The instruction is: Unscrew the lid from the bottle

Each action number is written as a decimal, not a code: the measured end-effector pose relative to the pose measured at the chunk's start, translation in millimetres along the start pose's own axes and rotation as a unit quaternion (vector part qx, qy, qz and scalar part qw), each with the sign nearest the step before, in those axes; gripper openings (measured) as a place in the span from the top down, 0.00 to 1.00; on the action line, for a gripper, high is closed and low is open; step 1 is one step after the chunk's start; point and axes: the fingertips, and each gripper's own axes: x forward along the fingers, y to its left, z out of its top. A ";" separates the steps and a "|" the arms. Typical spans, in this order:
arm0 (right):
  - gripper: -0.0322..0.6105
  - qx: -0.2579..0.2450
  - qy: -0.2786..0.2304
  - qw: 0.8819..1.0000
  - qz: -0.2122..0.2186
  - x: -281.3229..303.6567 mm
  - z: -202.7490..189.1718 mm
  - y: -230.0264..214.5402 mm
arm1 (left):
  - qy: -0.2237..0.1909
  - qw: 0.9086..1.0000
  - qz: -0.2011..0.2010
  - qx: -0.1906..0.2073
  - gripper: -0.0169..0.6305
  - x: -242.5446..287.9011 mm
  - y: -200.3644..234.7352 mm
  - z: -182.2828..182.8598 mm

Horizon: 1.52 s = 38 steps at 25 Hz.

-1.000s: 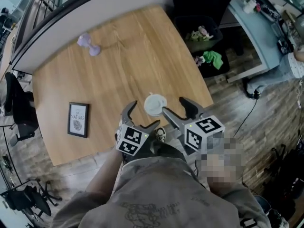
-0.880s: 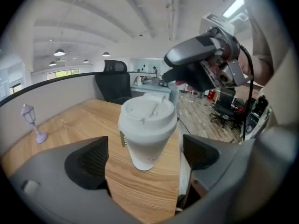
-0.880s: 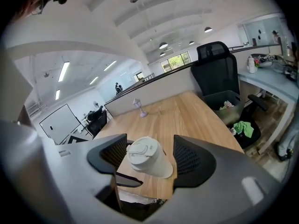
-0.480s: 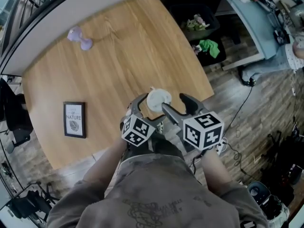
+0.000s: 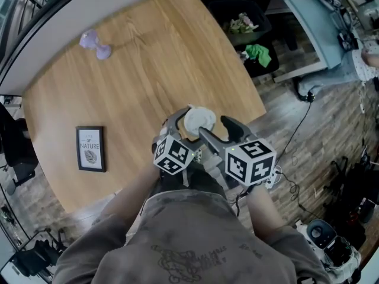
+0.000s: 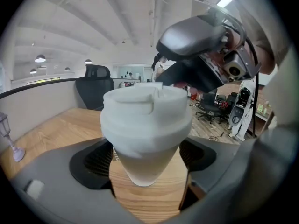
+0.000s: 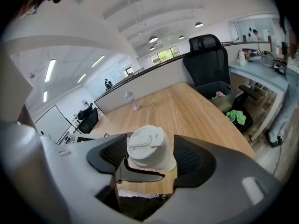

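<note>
A: L gripper (image 6: 145,161), status?
B: Jaws wide, just been closing in. Bottle (image 6: 140,164) stands btwn them, pads level w/ the body under the lid. Wood shows on either side of the body, so no squeeze.
A: R gripper (image 7: 150,158)?
B: Also apart, set round the lid (image 7: 145,146). Lid sits btwn the ribbed pads, v. close to the pad at that view's left, w/ a sliver of gap at the other. Not clamped.
A: Bottle itself?
B: Upright, white lid on, on the wood table (image 5: 118,93) near the edge by the person. Both grippers come at it from that edge, side by side.
A: Else?
B: Framed print (image 5: 90,148) well left in head view, small purple ornament (image 5: 95,44) at the far side. Green cloth (image 5: 259,53) lies off the table.
</note>
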 end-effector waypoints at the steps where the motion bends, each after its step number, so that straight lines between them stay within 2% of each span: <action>1: 0.48 0.001 0.000 1.000 -0.001 0.3 -0.6 0.5 | -0.001 1.000 0.001 0.002 0.30 0.4 0.8 -0.3; 7: 0.48 0.004 0.003 1.000 0.000 1.3 -2.2 1.7 | -0.002 1.000 0.003 0.022 0.36 2.2 1.3 1.0; 12: 0.34 0.008 0.022 1.000 0.004 2.6 -0.1 3.1 | 0.001 1.000 0.007 0.026 0.36 2.6 0.7 0.3; 15: 0.31 0.001 0.039 0.999 -0.007 6.4 2.9 3.5 | 0.001 1.000 0.013 0.025 0.36 4.4 -0.7 2.3; 18: 0.31 -0.016 0.054 0.998 -0.032 13.4 4.2 3.0 | 0.001 1.000 0.022 0.019 0.36 4.8 -1.0 2.9; 25: 0.31 -0.059 0.095 0.993 -0.047 32.7 -3.3 14.0 | 0.000 0.999 0.049 0.004 0.36 4.2 1.2 3.4; 31: 0.32 -0.107 0.122 0.984 -0.070 35.6 -4.5 11.0 | 0.000 0.999 0.048 -0.001 0.36 2.4 1.2 4.0; 38: 0.33 -0.148 0.142 0.977 -0.054 38.8 -5.5 12.9 | -0.001 0.999 0.042 -0.001 0.36 1.7 3.2 2.6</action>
